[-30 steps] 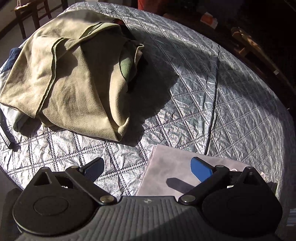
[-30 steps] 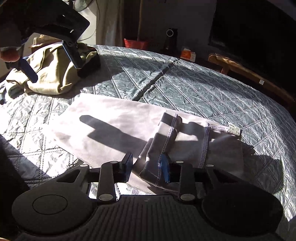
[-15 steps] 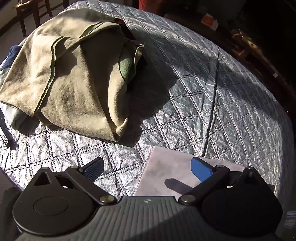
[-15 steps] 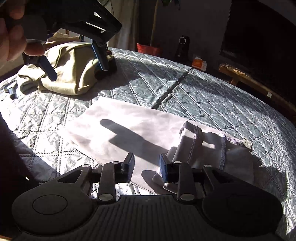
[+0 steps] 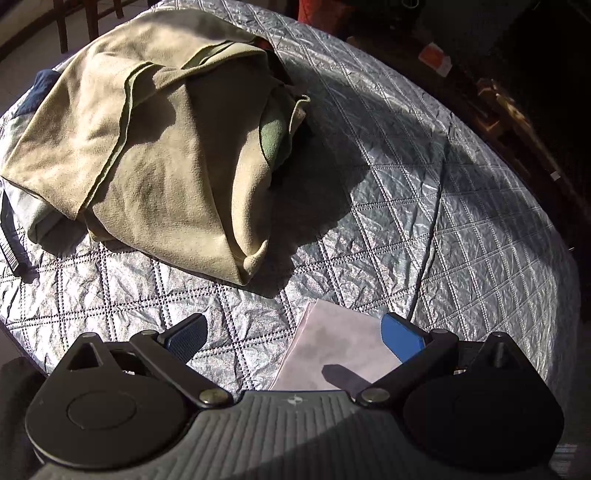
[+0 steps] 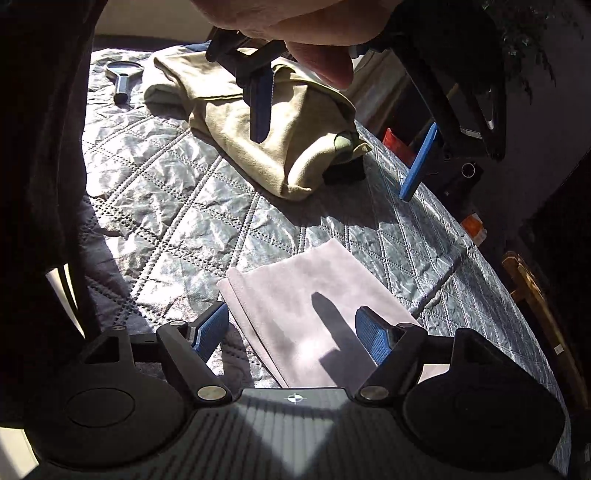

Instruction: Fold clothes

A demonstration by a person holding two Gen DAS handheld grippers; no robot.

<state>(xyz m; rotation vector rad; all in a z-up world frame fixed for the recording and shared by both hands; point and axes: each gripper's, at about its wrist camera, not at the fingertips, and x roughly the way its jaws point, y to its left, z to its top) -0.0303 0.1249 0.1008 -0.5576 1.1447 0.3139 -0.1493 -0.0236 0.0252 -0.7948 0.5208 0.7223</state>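
A pale lilac cloth lies flat on the quilted cover, and its corner also shows in the left wrist view. My right gripper hovers over its near left edge. The jaws are closing but still stand apart, with the cloth lying below them and nothing pressed between the pads. My left gripper is wide open above the same corner, holding nothing. It hangs high in the right wrist view. A crumpled olive cloth pile sits beyond it.
A silver quilted cover drapes the round table. A magnifying glass lies at the far left beside the pile. A person's hand fills the top of the right wrist view. A wooden chair stands past the right edge.
My right gripper let go of the folded grey-lilac end, opened wider, and swung left with a roll to the flat end of the cloth. The left gripper stayed nearly still.
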